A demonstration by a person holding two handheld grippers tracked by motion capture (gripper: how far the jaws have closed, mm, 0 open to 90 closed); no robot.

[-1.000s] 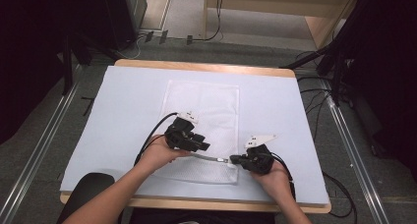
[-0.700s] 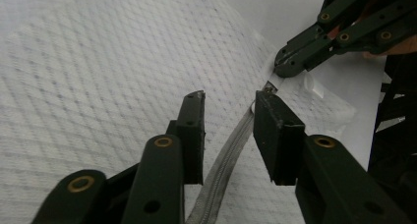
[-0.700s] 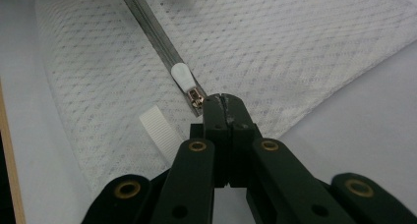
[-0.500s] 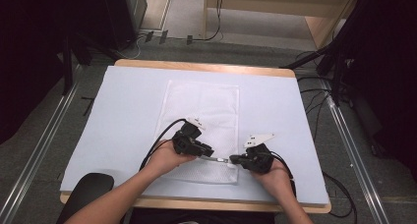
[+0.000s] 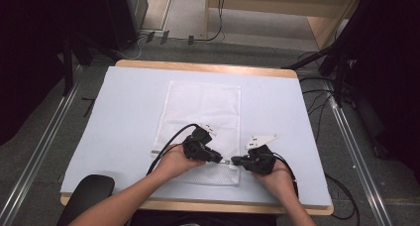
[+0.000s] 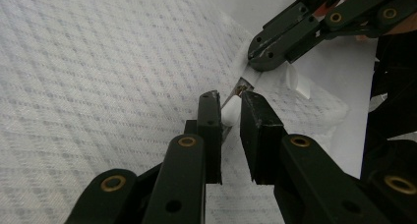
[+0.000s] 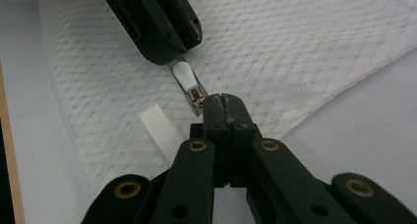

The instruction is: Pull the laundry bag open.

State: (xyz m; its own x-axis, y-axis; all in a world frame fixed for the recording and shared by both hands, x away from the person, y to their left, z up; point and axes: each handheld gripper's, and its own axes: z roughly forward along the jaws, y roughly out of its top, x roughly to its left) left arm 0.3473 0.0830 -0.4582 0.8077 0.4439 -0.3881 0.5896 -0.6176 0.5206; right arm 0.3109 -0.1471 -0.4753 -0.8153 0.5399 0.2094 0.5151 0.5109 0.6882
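Note:
A white mesh zip bag lies flat in the middle of the table. At its near right corner both grippers meet over the zipper. My left gripper is shut on the white zipper pull, which fills the narrow gap between its jaws. The pull and the metal slider lie between the two grippers. My right gripper is shut on the bag's zipper end just behind the slider. From above, the left gripper and right gripper nearly touch tip to tip.
A pale blue sheet covers the table, with a wooden edge at the far side. A white ribbon loop sticks out beside the zipper end. A black rounded object sits at the near left corner. Cables trail on the floor to the right.
My left gripper has moved right and nearer along the bag until it reaches the zipper pull next to the right gripper. The right gripper has stayed put.

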